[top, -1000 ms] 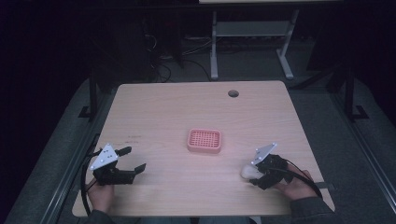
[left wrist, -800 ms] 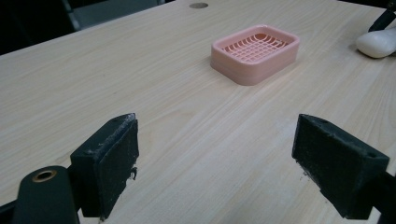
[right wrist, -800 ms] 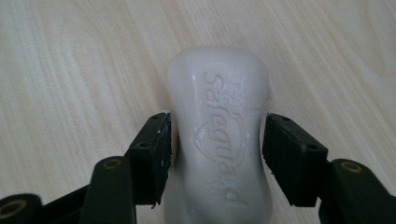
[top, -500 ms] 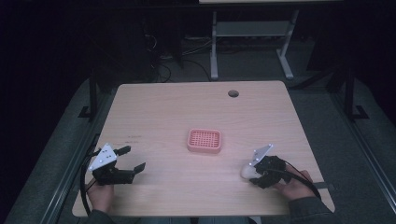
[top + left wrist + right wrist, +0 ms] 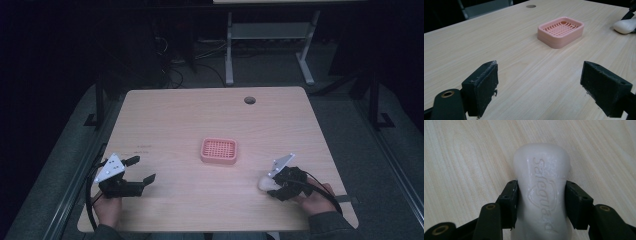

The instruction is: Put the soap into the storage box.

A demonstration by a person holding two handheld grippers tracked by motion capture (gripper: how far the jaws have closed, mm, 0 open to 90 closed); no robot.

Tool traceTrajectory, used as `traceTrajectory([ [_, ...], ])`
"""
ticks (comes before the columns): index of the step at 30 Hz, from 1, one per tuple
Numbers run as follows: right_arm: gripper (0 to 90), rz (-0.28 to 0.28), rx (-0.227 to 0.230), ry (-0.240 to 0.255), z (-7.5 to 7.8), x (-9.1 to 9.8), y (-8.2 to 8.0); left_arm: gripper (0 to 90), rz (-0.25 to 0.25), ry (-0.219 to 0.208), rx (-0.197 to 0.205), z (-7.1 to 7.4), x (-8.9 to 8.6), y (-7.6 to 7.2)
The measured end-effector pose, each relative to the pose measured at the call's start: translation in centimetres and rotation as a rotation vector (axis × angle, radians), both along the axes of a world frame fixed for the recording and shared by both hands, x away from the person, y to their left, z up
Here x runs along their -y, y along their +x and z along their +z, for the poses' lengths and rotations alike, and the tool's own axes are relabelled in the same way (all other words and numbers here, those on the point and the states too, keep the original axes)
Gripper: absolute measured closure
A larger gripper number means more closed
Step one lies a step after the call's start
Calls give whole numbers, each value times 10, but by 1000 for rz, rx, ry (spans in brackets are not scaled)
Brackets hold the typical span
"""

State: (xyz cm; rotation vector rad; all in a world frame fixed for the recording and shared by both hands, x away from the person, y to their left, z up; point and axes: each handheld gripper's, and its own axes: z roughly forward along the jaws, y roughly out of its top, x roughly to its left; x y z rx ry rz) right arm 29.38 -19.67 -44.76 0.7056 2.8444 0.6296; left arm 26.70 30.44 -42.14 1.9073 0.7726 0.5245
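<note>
The right gripper (image 5: 541, 203) has just been closing, and its two jaws now squeeze a white bar of soap (image 5: 541, 190) that lies on the table (image 5: 175, 115) near the front right corner. The left gripper (image 5: 141, 171) sits wide open with nothing in it near the front left corner. A pink soap dish (image 5: 219, 151) stands in the middle of the table, well apart from the soap.

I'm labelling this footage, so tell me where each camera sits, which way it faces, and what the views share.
High view: above the person's side, looking forward and down on the table; both hands, left gripper and right gripper show.
Left gripper view: rides the left gripper, low across the table toward the pink soap dish; open jaws show.
Right gripper view: rides the right gripper, facing down on the white soap bar; jaws clamp it.
All three share the soap bar.
</note>
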Motion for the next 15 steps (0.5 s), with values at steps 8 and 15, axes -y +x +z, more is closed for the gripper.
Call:
traceTrajectory([
  [8,482,9,4,-1,0,1,-2,141,4,-4,7,1,-1,0],
  [15,483,5,17,22,5,2,-4,141,4,-5,8,1,-1,0],
])
